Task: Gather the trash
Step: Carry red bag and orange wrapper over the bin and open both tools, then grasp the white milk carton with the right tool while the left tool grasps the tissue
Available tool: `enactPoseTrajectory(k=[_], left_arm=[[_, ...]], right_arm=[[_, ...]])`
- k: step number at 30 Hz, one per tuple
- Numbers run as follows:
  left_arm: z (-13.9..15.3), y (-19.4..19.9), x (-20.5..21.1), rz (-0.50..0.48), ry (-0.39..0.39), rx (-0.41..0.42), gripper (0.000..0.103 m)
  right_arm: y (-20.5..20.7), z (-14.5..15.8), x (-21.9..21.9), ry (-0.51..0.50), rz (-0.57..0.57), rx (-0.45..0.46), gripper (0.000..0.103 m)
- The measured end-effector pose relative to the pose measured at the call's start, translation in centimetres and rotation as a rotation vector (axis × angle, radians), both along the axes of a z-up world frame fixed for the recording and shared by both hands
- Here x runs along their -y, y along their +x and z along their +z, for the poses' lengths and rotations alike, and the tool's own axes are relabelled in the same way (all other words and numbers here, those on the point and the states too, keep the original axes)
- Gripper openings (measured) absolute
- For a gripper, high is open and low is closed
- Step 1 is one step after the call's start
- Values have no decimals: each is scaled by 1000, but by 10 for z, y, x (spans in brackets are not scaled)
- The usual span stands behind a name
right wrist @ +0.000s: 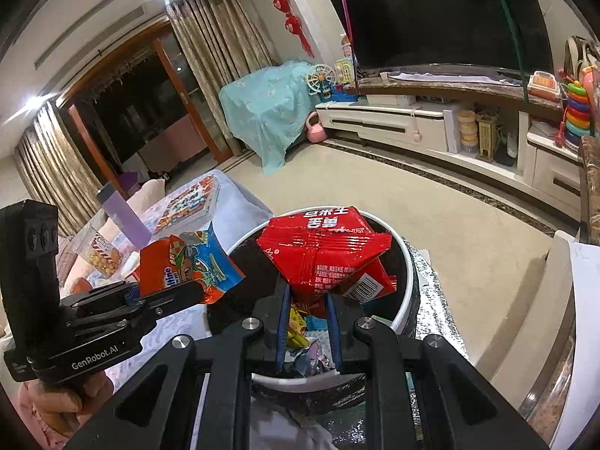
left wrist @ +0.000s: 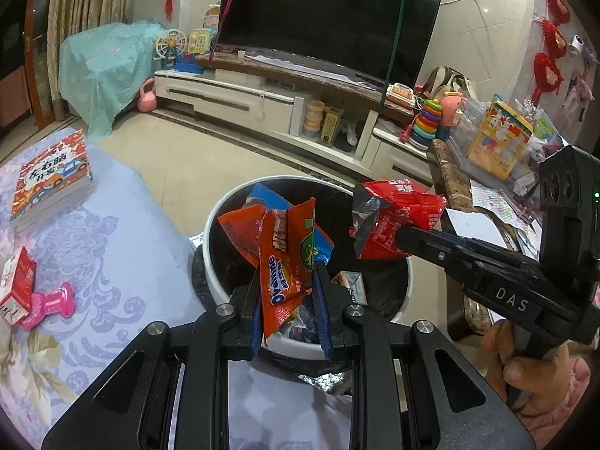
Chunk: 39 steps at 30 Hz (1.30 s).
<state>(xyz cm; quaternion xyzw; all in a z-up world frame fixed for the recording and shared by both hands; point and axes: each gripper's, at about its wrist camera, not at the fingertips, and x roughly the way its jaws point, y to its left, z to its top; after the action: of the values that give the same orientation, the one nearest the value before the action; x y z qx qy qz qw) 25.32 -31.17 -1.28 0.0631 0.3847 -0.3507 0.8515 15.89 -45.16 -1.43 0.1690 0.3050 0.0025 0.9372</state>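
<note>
I have my left gripper (left wrist: 287, 281) pinched shut on a bunch of crinkled foil snack wrappers (left wrist: 285, 247): the front one is orange with "Ovaltine" in white on a blue oval, and behind it I count one more orange piece and a blue one, so three pieces as far as I can tell. My right gripper (right wrist: 308, 292) is nearly fully closed on one glossy red packet (right wrist: 326, 251), creased and torn open, with white Chinese characters printed upside down along its top and a barcode label at its lower right corner. Both bundles hang over the open mouth of the round white bin (left wrist: 215, 221), which has a black liner and already holds a loose heap of small colourful scraps at the bottom. The bin stands on a patch of silver foil sheet (right wrist: 438, 300) on the floor. From the left wrist camera the side of the right gripper reads "DAS"; from the right wrist camera the left gripper's body reads "GenRobot.AI". On the lilac flowered cloth (left wrist: 123, 247) to the left lie one stack of picture books (left wrist: 52, 176) with Chinese titles, one small red and white carton (left wrist: 17, 285) and one pink plastic toy (left wrist: 52, 303).
</note>
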Motion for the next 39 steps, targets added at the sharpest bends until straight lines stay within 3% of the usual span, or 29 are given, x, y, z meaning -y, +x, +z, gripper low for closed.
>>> enactPoseTrajectory(k=[4,6,8,10,13,20,25,28,39], left_arm=[[-4,6,6,6,27,5,22],[-6,9,9,12,36,5,27],[-7,10,11,7,34,-8,52],[-7,9,11,6,27,-2,65],[-6,6,8,7,28,8,65],[-9,-8,-31,61,-6,9,66],[-15,-20,-76,143,-35,-1,68],[-22,-26,-108,192,-48,-12,68],[-38,-40,-223,398,-58,-29,68]], right_arm=[[5,-2,-1,-8,8,-20,18],[8,-3,-1,-13,3,-33,22],[11,-5,2,-7,1,-46,23],[13,-7,5,10,-5,-61,26],[14,-8,8,19,-8,-68,40],[4,-5,6,28,-15,-50,49],[-7,-1,-10,33,-11,-14,76],[-12,2,-25,33,5,9,83],[-7,0,-111,42,150,24,87]])
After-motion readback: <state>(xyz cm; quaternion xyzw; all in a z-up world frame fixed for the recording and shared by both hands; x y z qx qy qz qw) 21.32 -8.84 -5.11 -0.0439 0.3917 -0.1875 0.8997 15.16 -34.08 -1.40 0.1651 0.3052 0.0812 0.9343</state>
